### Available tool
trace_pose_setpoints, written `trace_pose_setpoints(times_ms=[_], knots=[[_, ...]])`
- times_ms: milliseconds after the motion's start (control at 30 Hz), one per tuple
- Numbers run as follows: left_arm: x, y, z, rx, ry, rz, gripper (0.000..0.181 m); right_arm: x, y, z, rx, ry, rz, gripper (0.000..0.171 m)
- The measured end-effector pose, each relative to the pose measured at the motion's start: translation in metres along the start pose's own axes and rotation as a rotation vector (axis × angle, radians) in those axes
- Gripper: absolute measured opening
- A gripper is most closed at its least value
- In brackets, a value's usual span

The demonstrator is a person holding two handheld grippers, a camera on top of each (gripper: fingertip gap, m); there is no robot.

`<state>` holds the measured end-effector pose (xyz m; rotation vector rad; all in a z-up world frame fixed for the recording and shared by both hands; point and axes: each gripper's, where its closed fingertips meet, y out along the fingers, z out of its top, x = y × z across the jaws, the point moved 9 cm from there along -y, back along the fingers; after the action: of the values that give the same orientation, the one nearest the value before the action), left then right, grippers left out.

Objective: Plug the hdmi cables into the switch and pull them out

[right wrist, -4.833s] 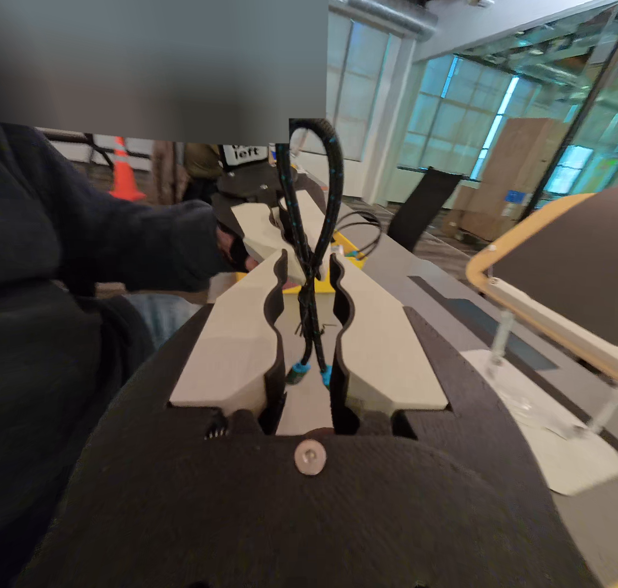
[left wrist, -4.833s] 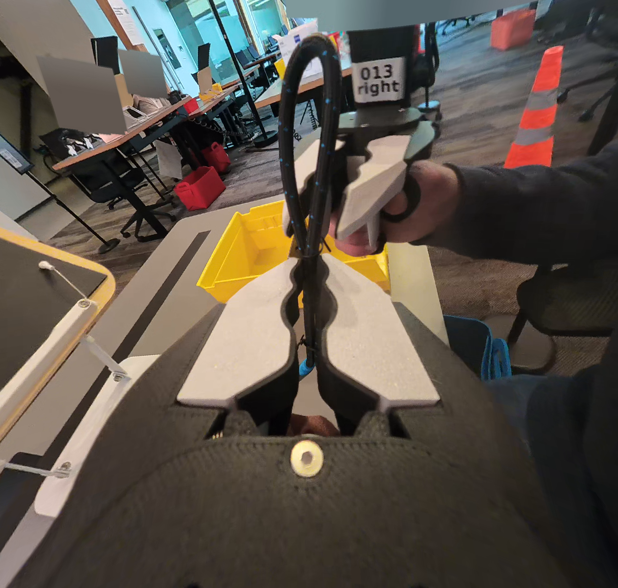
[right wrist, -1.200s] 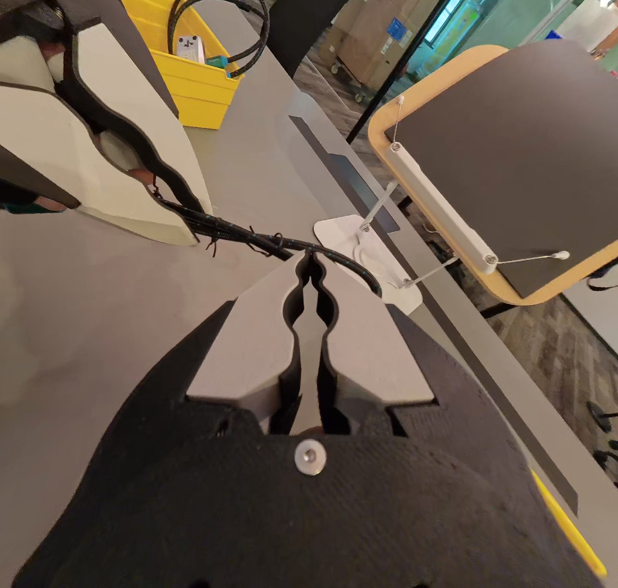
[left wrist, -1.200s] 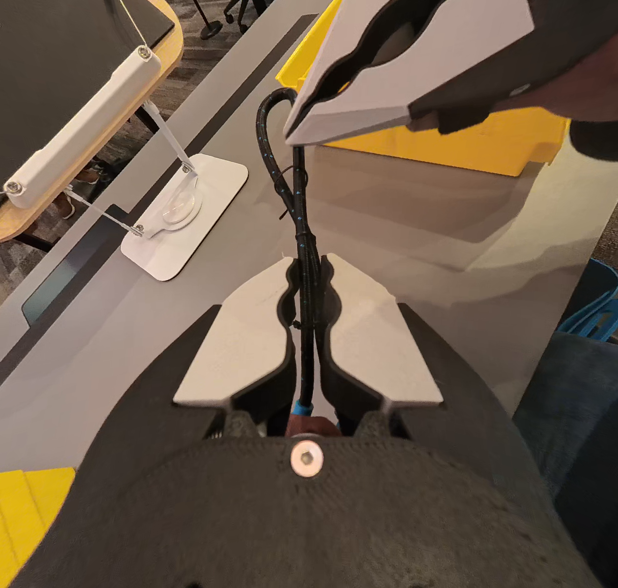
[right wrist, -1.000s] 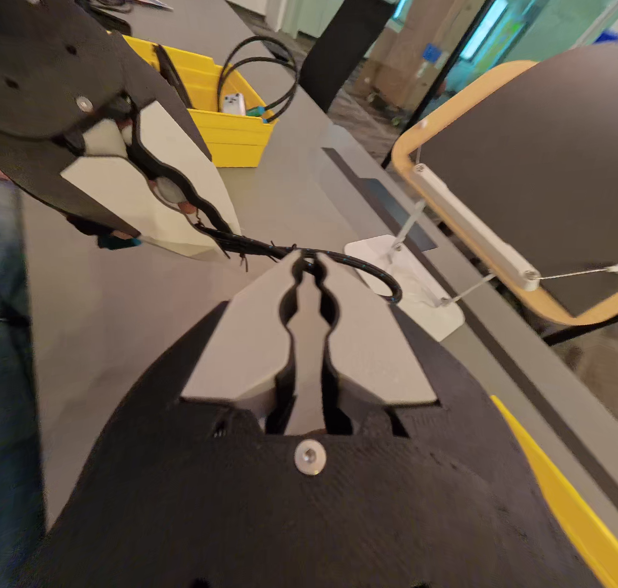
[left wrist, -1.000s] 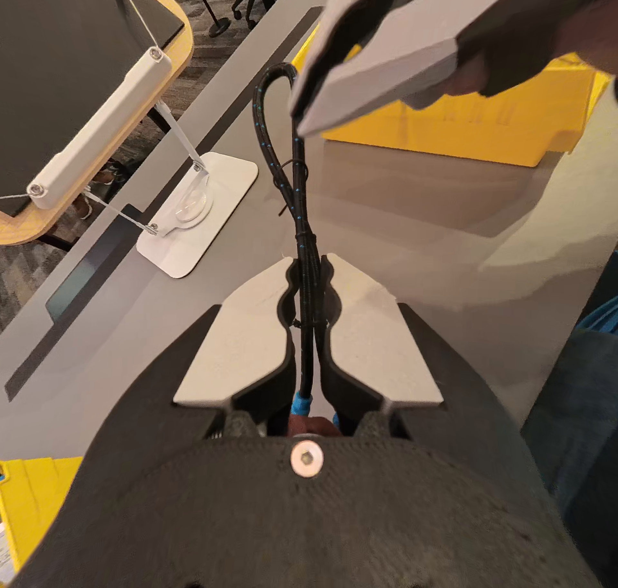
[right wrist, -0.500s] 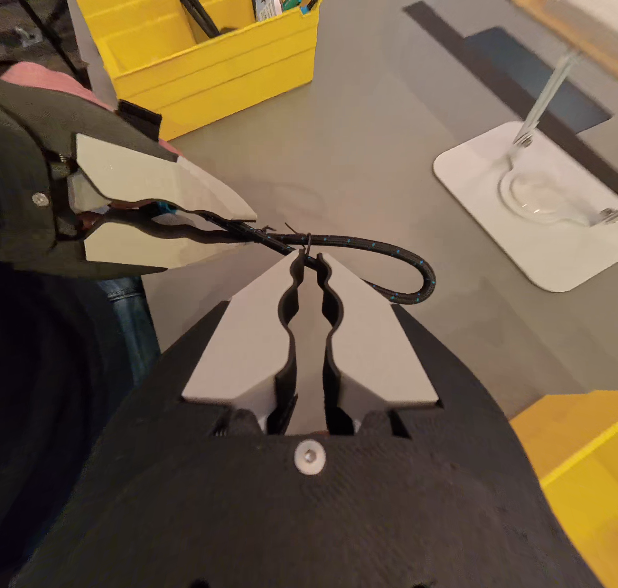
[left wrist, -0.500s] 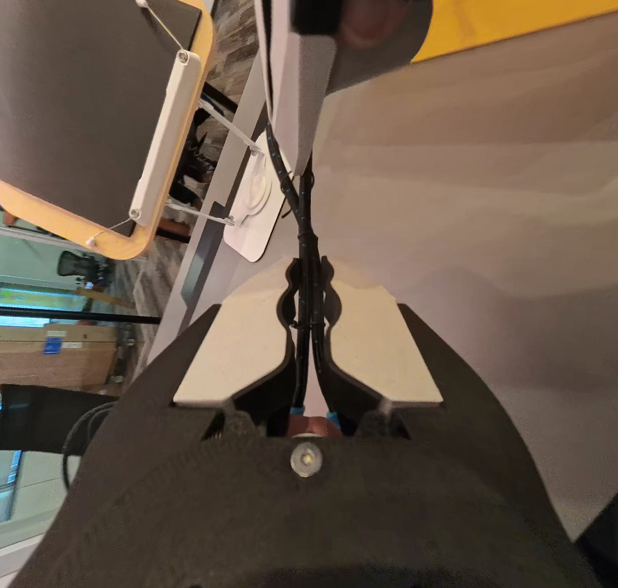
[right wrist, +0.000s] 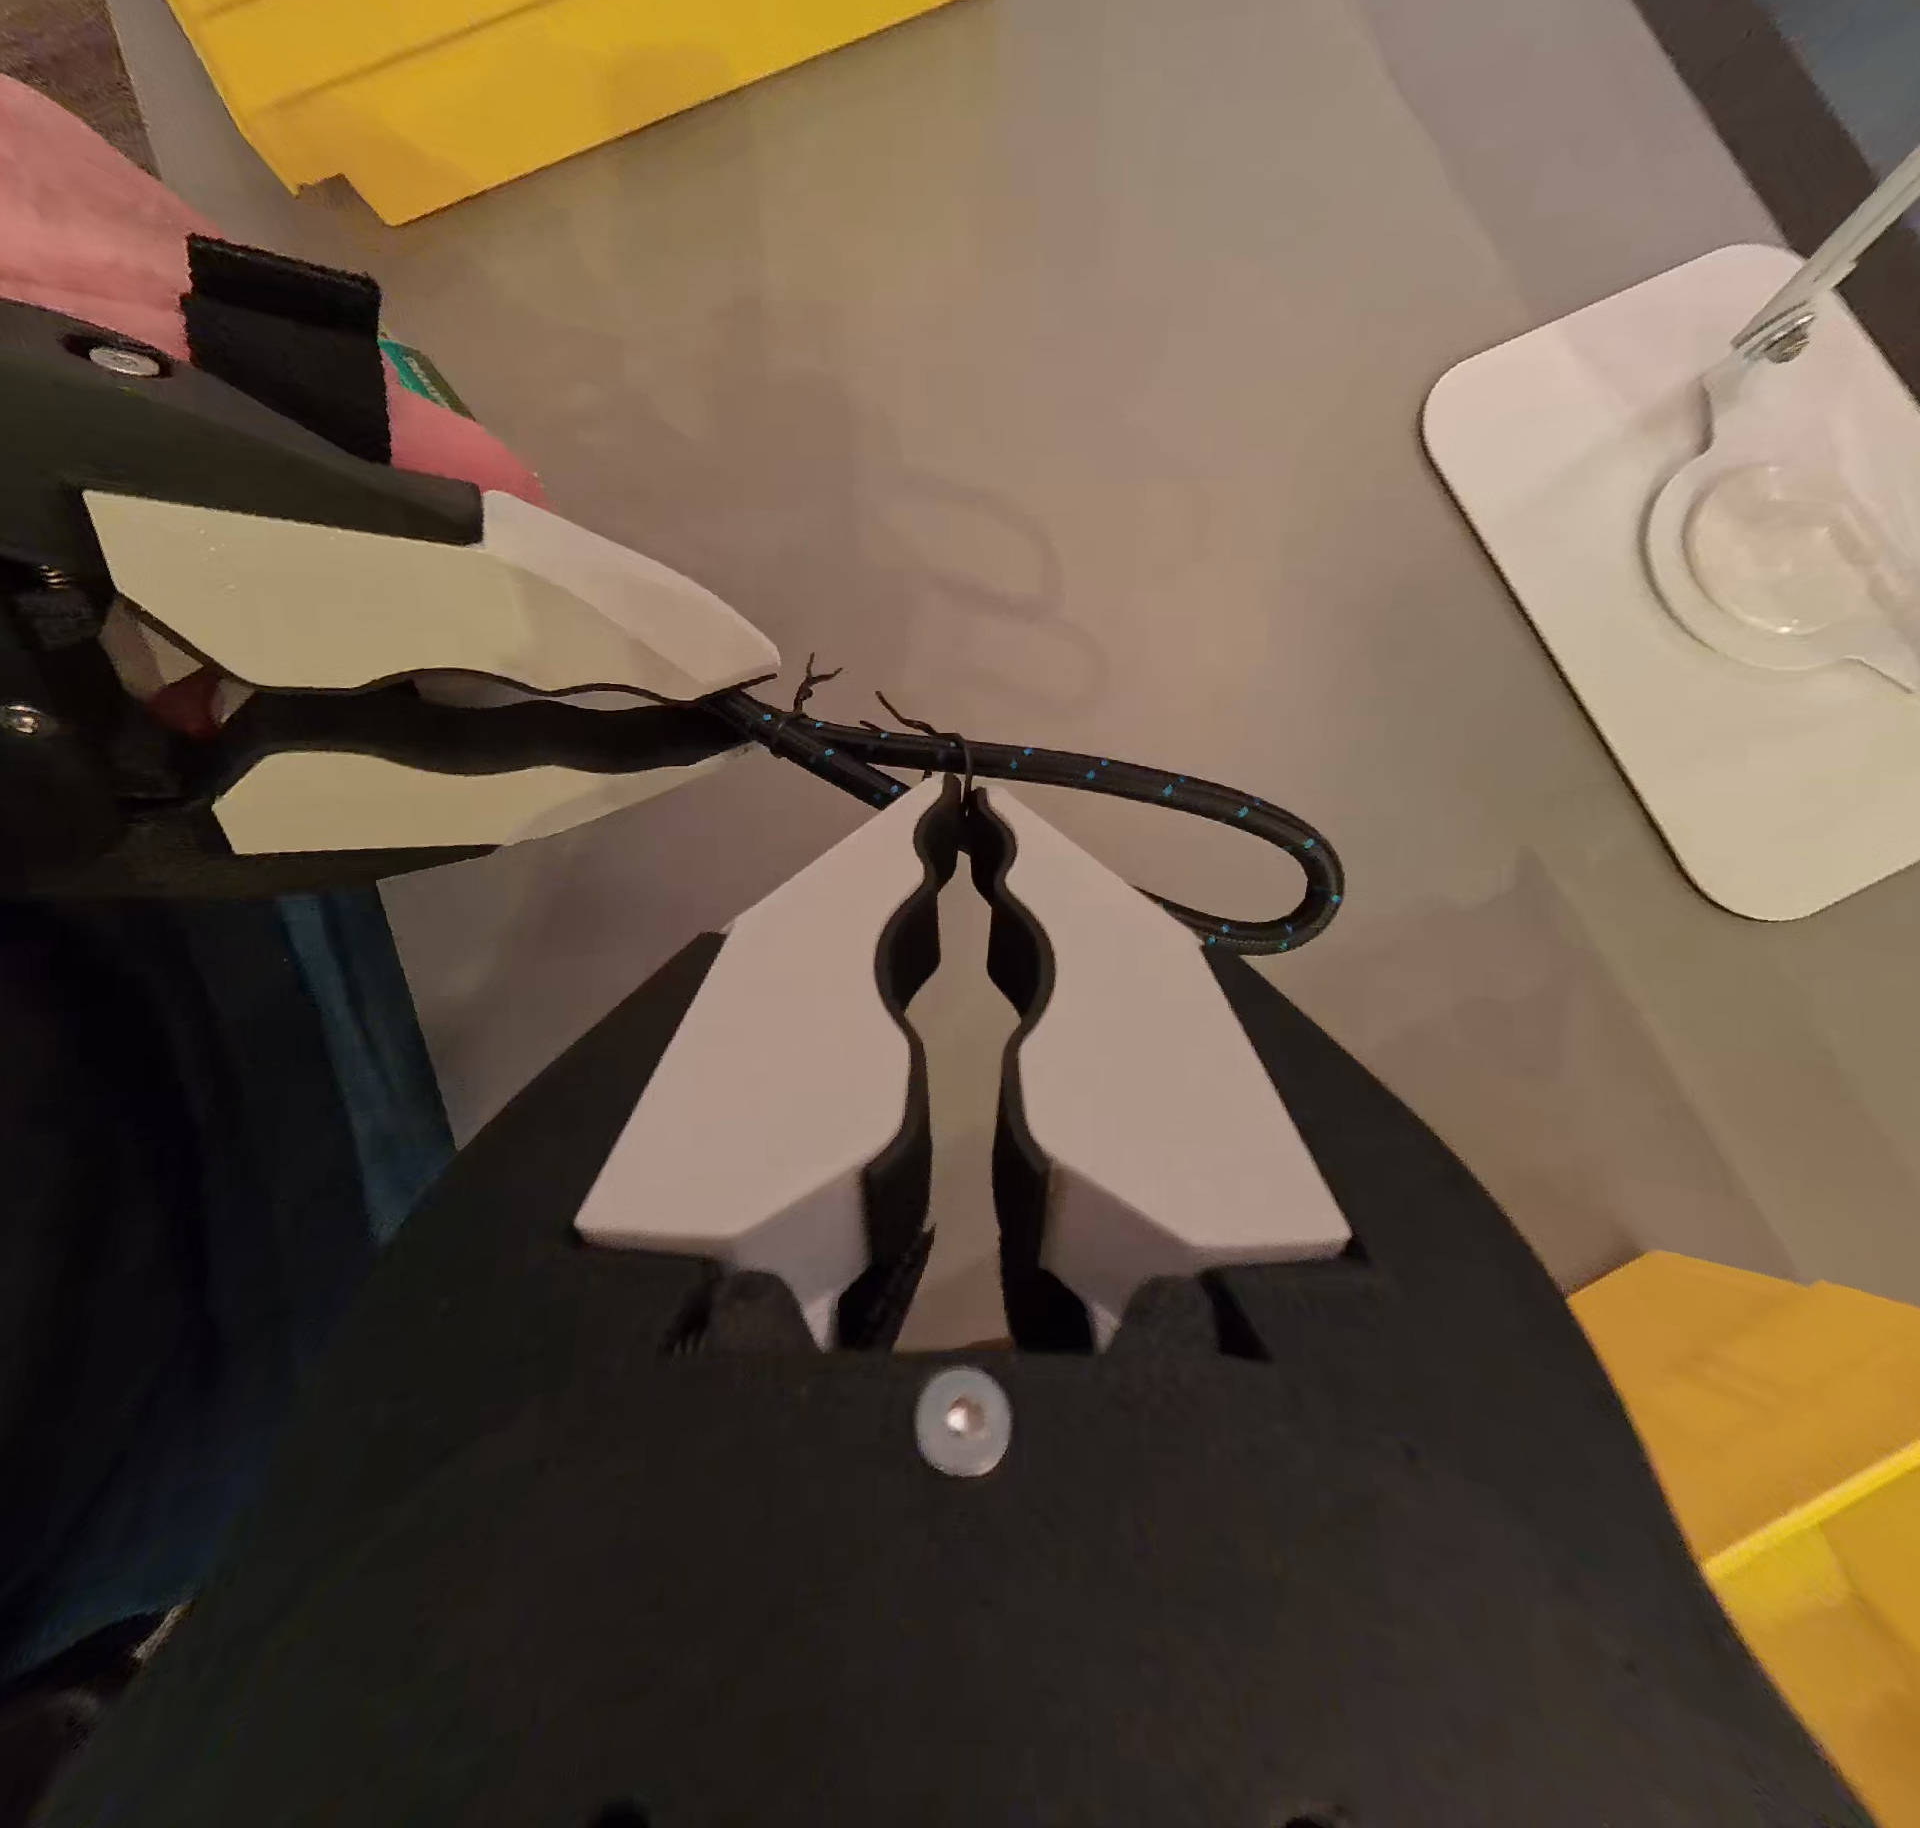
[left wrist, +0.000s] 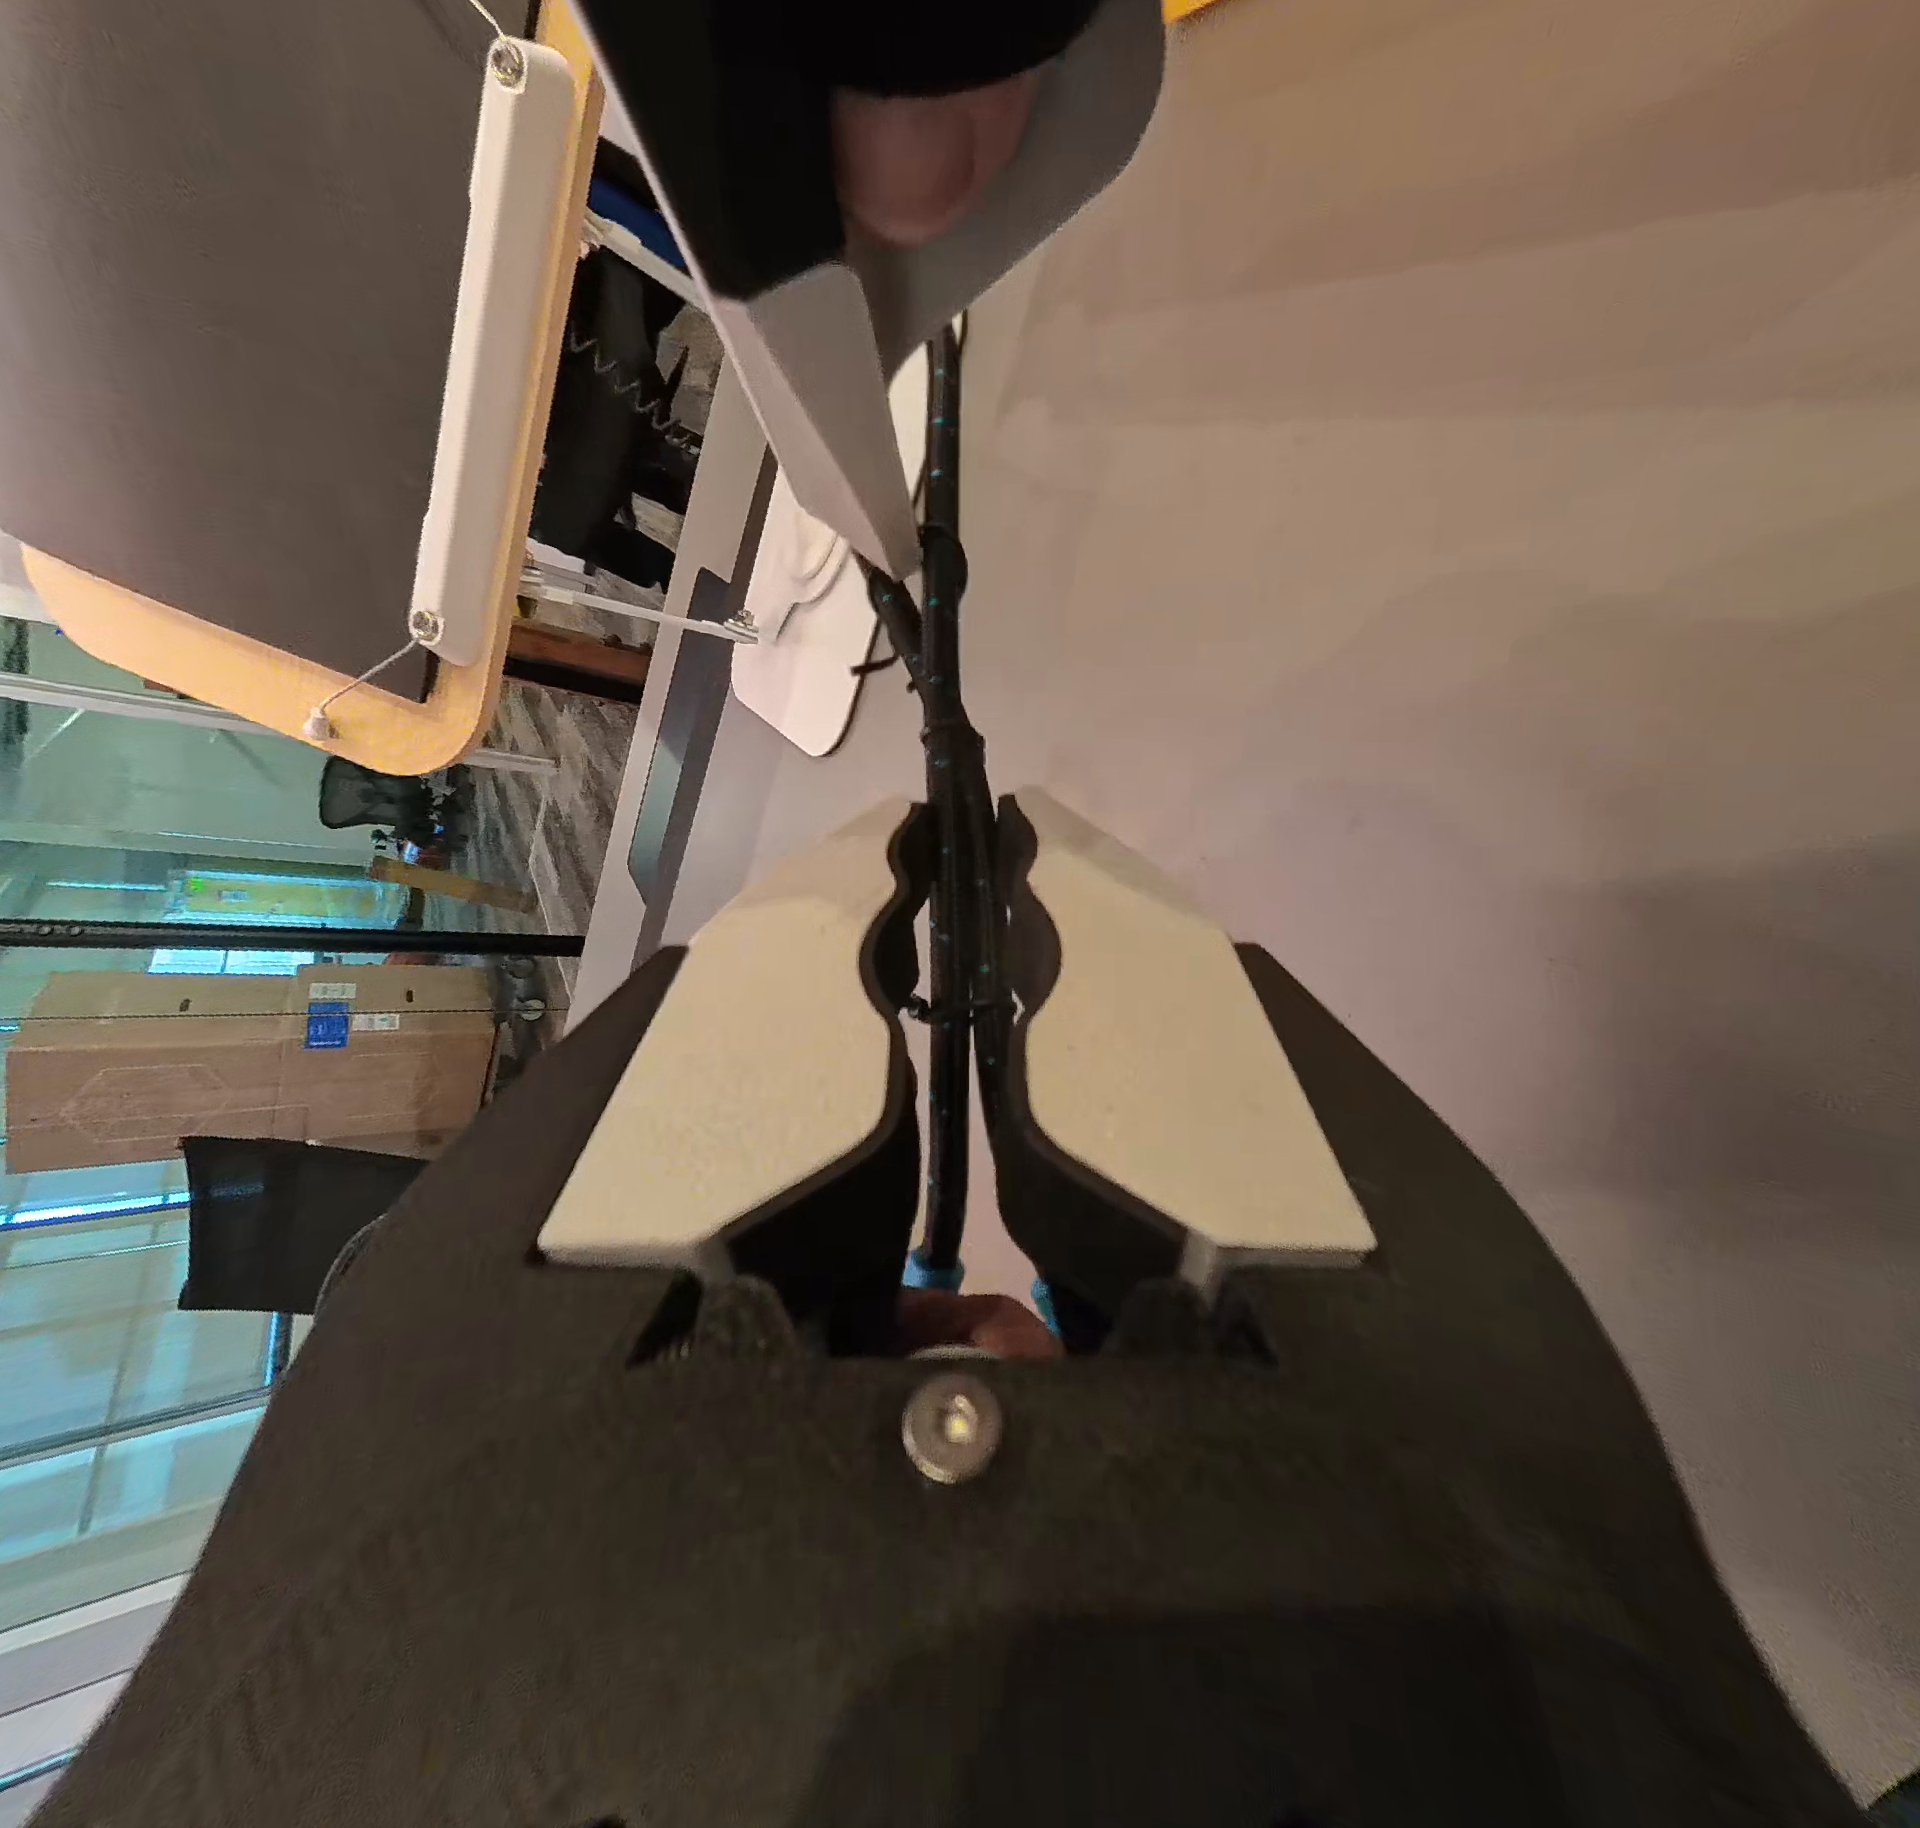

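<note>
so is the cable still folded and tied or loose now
Folded and tied: the cable doubles back in a loop, with thin ties binding both strands beside the right gripper.

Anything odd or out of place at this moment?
Yes: the cable is still folded double and bound with thin black ties, loose ends sticking out. The left gripper clamps the bundle; the right gripper pinches at a tie. No switch is in view.

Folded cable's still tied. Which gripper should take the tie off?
Right, probably. The right gripper has its tips pinched at the twist tie on the cable, while the left gripper is shut on the doubled cable, anchoring it.
</note>
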<state>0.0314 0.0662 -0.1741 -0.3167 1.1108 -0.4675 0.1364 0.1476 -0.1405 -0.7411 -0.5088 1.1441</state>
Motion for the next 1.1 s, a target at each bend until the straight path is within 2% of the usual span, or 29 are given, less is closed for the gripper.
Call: trace_pose_setpoints(times_ms=[167, 367, 667, 1000, 1100], knots=[[0.003, 0.005, -0.005, -0.009, -0.014, -0.019, 0.011, 0.003, 0.008, -0.001, -0.031, -0.010, -0.001, 0.000], [0.000, 0.009, -0.015, -0.020, -0.074, -0.053, 0.011, 0.015, 0.005, -0.005, -0.071, -0.059, -0.143, 0.000], [-0.003, 0.009, -0.018, -0.024, -0.098, -0.079, 0.010, 0.013, 0.005, 0.003, -0.033, -0.065, -0.114, 0.000], [0.005, 0.010, -0.013, -0.015, -0.074, -0.118, 0.011, 0.014, 0.011, 0.003, -0.007, -0.031, -0.156, 0.000], [0.007, 0.012, -0.011, -0.020, -0.077, -0.118, 0.011, 0.014, 0.014, 0.000, -0.064, -0.051, -0.168, 0.000]])
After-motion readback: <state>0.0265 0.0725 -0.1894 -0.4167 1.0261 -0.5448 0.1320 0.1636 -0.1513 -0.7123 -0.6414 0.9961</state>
